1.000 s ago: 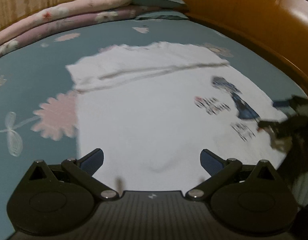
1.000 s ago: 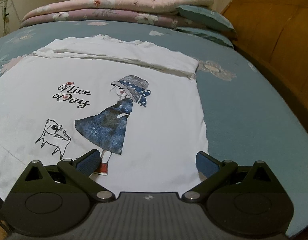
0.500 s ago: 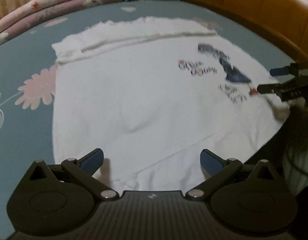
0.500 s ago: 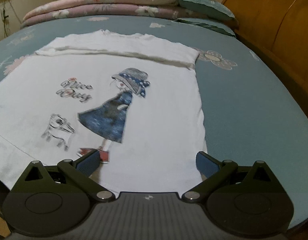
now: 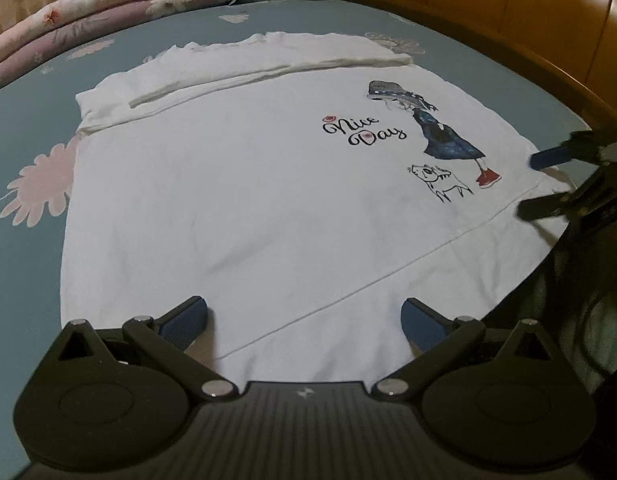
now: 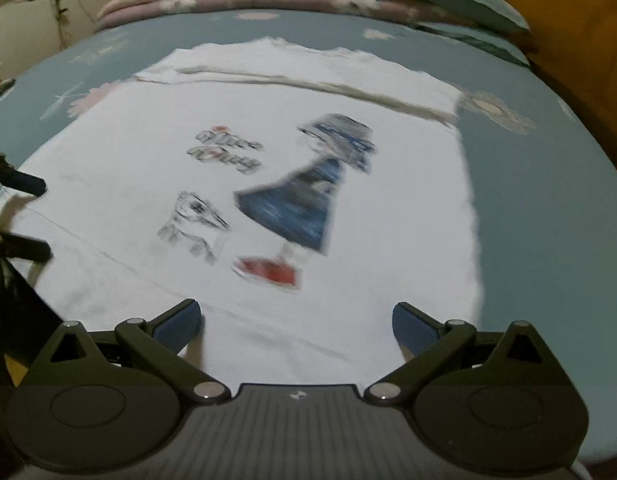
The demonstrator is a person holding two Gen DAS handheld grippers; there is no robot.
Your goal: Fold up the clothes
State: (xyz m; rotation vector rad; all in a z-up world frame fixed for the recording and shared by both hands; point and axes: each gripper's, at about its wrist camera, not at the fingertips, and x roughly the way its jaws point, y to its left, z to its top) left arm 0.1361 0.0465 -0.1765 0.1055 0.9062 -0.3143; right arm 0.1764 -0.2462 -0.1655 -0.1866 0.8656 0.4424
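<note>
One blue floral bedsheet (image 5: 156, 12) filled both frames; a white cotton T-shirt (image 5: 244, 184) with a printed girl (image 5: 436, 132) lay flat at centre. Both the left gripper (image 5: 304, 316) and right gripper (image 6: 296, 314) were spread wide over its lower hem, holding nothing.

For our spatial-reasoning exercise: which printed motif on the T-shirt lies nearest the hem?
The red shoes of the printed girl and the cat beside them lie nearest the hem; the "Nice Day" lettering lies farther up the T-shirt.
</note>
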